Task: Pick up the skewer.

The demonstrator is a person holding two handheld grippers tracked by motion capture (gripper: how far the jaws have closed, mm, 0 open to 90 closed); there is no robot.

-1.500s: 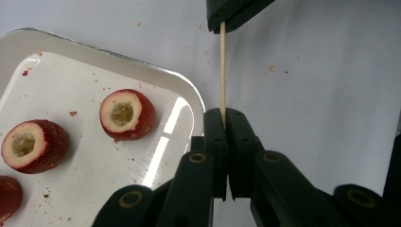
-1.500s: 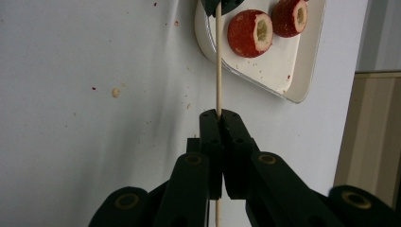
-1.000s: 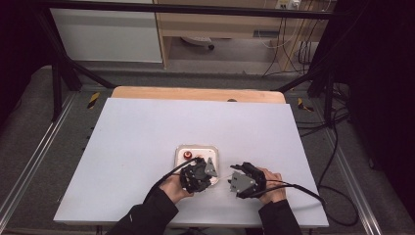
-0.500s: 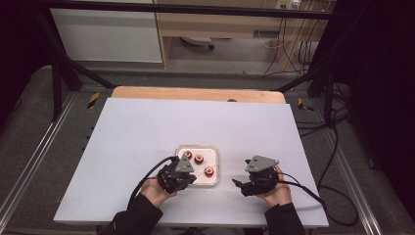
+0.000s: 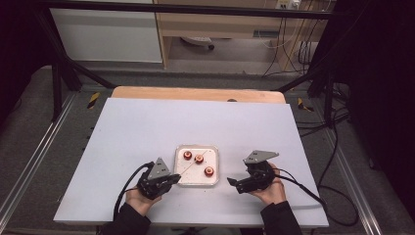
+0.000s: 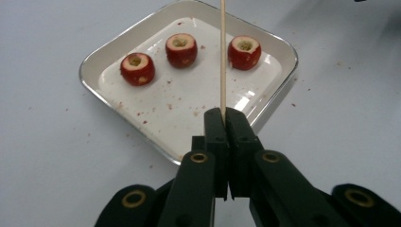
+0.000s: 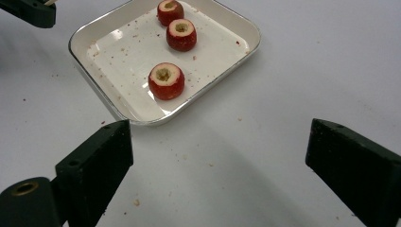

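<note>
The left gripper (image 6: 226, 116) clenches a thin wooden skewer (image 6: 222, 56) over the white tray (image 6: 279, 80) (three cored red fruits (image 6: 181, 49) inside) at frame centre. The right gripper (image 7: 217, 170), just opened, holds nothing above the bare bench (image 7: 293, 94).

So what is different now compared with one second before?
Both hands drew back from the tray, uncovering three fruits. The left hand-held gripper went left and toward the near edge, shut on the skewer. The right hand-held gripper has just been opening, nothing between its jaws. Tray and fruits stayed put.
</note>
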